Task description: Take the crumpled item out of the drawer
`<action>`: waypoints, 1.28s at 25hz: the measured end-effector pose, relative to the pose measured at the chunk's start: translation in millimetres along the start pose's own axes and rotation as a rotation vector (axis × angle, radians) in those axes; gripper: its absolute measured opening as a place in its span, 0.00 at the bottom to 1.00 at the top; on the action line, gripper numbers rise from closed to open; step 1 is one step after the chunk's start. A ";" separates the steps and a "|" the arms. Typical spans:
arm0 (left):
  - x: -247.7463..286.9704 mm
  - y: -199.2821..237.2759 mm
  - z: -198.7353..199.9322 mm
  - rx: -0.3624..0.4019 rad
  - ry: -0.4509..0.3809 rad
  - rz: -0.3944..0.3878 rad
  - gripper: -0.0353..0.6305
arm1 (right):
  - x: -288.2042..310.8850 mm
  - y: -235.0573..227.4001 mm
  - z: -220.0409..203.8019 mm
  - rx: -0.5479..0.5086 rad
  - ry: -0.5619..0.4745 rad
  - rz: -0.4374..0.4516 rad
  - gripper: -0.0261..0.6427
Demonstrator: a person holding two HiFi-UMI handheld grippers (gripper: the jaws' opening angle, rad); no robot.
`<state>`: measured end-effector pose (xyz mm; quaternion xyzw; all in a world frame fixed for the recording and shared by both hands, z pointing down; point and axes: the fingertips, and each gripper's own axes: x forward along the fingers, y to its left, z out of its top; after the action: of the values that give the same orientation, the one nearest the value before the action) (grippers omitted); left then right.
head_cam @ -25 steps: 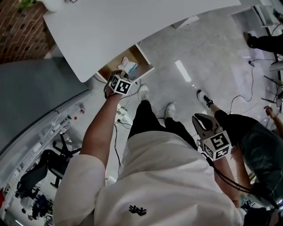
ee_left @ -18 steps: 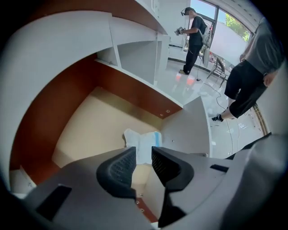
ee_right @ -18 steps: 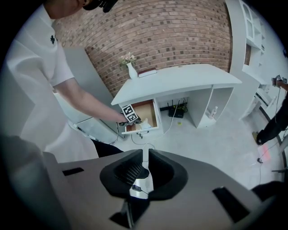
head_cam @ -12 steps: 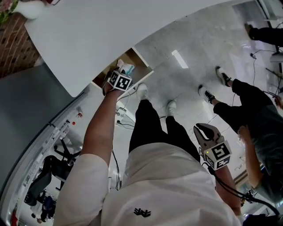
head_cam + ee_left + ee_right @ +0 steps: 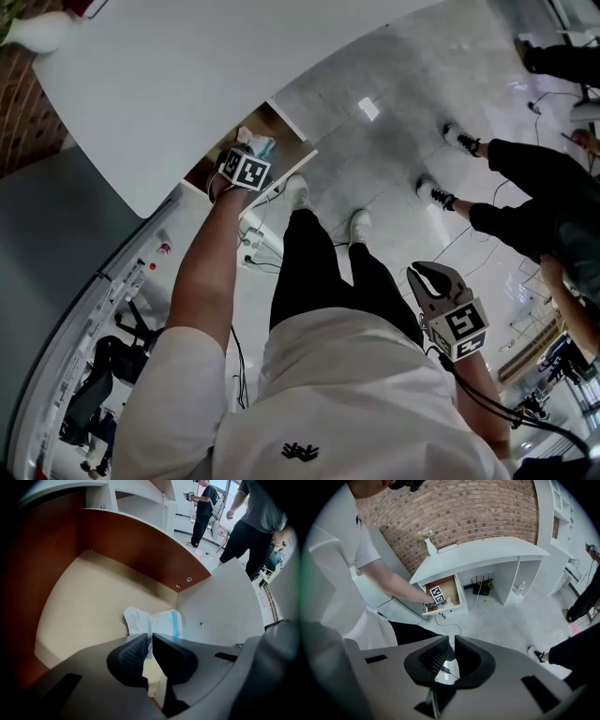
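Note:
The crumpled item (image 5: 152,620), white with a blue stripe, lies on the pale floor of the open wooden drawer (image 5: 93,592), close to its white front panel. My left gripper (image 5: 150,641) is down inside the drawer and its jaws are closing, with the near edge of the item pinched between the pads. From the head view I see the drawer (image 5: 298,161) pulled out under the white desk (image 5: 234,66), the item (image 5: 260,143) in it, and the left marker cube (image 5: 244,169) above it. My right gripper (image 5: 427,278) hangs shut and empty by my right hip.
Other people stand on the grey floor to the right (image 5: 534,178). A power strip and cables (image 5: 258,246) lie on the floor below the drawer. A vase (image 5: 430,546) stands on the desk, against a brick wall (image 5: 487,508).
My left gripper has gone deeper into the drawer and onto the item. The head view has shifted, so the desk and drawer sit further left and up. The bystanders have moved.

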<state>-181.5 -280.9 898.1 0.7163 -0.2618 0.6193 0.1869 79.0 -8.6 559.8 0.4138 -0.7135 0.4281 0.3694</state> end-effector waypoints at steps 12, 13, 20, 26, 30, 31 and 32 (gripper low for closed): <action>-52.4 -16.3 12.9 -0.094 -0.072 0.013 0.09 | -30.0 -7.2 -11.9 -0.019 -0.089 0.007 0.13; -61.3 -18.6 13.4 -0.101 -0.079 0.018 0.09 | -34.4 -6.8 -15.2 -0.023 -0.099 0.010 0.13; -138.3 -45.1 12.1 -0.144 -0.148 0.049 0.09 | -76.8 -0.8 -41.2 -0.048 -0.179 0.011 0.12; -211.8 -75.7 5.9 -0.192 -0.206 0.062 0.09 | -120.0 1.3 -57.0 -0.087 -0.247 0.012 0.12; -264.1 -103.1 1.8 -0.228 -0.249 0.073 0.09 | -149.8 -0.8 -68.8 -0.112 -0.292 0.018 0.11; -276.6 -109.9 3.0 -0.232 -0.263 0.077 0.09 | -156.3 -3.1 -70.9 -0.119 -0.304 0.019 0.11; -287.9 -118.2 3.8 -0.232 -0.276 0.078 0.09 | -162.5 -5.1 -74.2 -0.125 -0.314 0.020 0.11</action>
<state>-134.3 -148.1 620.6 0.7575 -0.3822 0.4874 0.2062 159.0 102.5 444.8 0.4446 -0.7918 0.3168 0.2740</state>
